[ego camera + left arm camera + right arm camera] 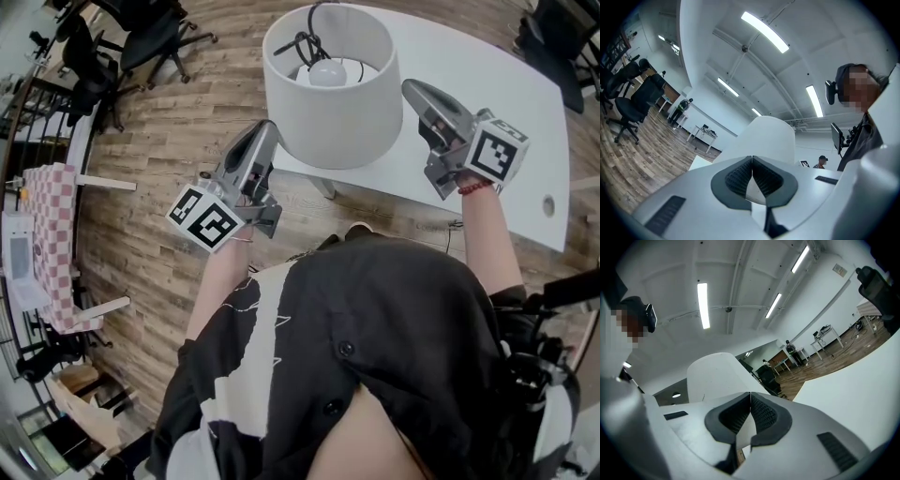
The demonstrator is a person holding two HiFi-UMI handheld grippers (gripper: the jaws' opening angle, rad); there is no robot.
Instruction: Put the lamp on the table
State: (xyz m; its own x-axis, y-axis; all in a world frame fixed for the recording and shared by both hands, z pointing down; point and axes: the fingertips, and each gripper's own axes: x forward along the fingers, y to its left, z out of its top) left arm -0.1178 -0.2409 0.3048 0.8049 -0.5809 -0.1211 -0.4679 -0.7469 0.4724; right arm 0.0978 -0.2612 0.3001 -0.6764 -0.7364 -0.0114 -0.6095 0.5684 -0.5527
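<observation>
Head view shows the lamp standing at the near edge of the white counter. Its drum shade hides the base, so whether the foot sits fully on the top is only probably so. The left gripper reaches forward and slants up toward the shade's lower left side, close beside it. The right gripper slants in from the other side, near the shade's right wall. Both forearms are stretched out ahead of the body, with the marker cubes turned up to the camera. Left gripper view has its jaws clenched tip to tip with nothing pinched between them, and the lamp rises just beyond, pale and upright. Right gripper view gives the same reading: jaws pressed together and empty, the lamp just past them, and the counter running off to the right. With the lamp so near the lip, the step looks like settling it. That would go best by pressing evenly from both sides, low on the shade, and easing it inward so the thin fabric neither dents nor tips, then checking that it stands steady before drawing away.
</observation>
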